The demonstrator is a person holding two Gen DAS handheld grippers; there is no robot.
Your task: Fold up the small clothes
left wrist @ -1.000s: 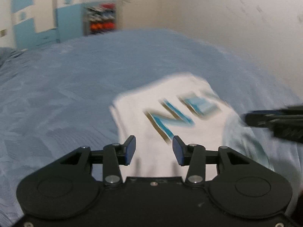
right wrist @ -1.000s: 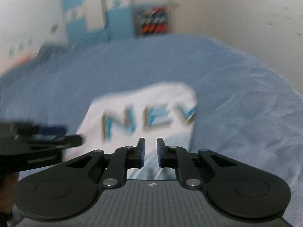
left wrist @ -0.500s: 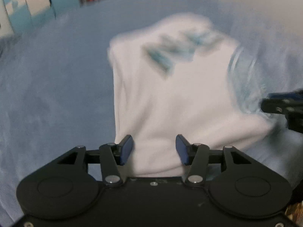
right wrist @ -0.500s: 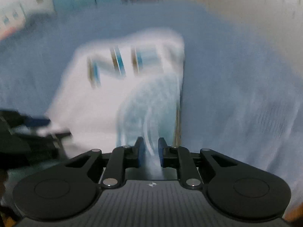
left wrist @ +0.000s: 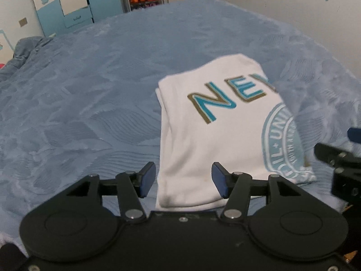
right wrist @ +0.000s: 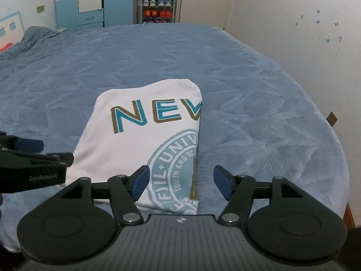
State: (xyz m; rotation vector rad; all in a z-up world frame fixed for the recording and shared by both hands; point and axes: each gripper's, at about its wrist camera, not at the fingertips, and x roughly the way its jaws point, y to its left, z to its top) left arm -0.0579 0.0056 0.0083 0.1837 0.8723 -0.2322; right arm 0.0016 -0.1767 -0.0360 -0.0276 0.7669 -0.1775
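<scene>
On the blue bedspread (right wrist: pixel 259 113) lies a white T-shirt (right wrist: pixel 140 140), folded into a narrow rectangle whose long axis runs from near to far; its far end is rounded, its right edge is a straight fold that cuts off the printed letters "NEV" and the pale blue round seal below them; the lettering reads upright from the near side, so the printed top points away. Near its left near corner the left gripper (left wrist: pixel 183 180) hovers with its blue-padded fingers (left wrist: pixel 147 178) spread apart and nothing between them; the shirt's left edge shows between the pads. Over the near right corner the right gripper (right wrist: pixel 180 181) likewise stands wide apart and empty, its left pad above the seal print, its right pad above bare bedspread. Each gripper shows at the edge of the other's view. Beyond the bed stand a blue and white wardrobe (right wrist: pixel 90 0) and a shoe rack (right wrist: pixel 158 6); the right wall (right wrist: pixel 293 22) bears small butterfly stickers.
</scene>
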